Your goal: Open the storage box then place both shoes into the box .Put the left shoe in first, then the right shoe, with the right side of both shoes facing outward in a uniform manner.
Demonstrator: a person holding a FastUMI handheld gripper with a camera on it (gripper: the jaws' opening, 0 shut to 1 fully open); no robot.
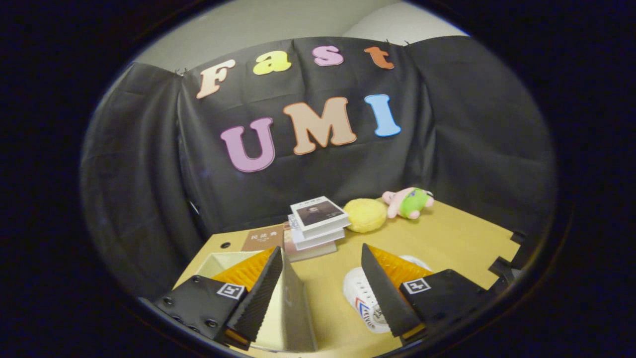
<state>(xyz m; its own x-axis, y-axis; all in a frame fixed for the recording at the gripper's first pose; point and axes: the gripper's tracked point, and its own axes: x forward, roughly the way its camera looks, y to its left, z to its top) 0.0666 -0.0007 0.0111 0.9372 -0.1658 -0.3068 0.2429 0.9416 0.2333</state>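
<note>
My gripper is open and hovers low over the wooden table. The storage box lies under and beyond the left finger, its pale inside showing. A box panel, grey on one face and pale on the other, stands upright just inside the left finger, between the two fingers. It looks like the raised lid. A white shoe with red and blue marks lies on the table, partly hidden by the right finger. Another bit of white shows beyond that finger; I cannot tell whether it is the second shoe.
Beyond the fingers stands a stack of books, with a brown book flat at its left. A yellow plush and a pink and green plush toy lie at the back by the black cloth wall. Black brackets mark the table's right edge.
</note>
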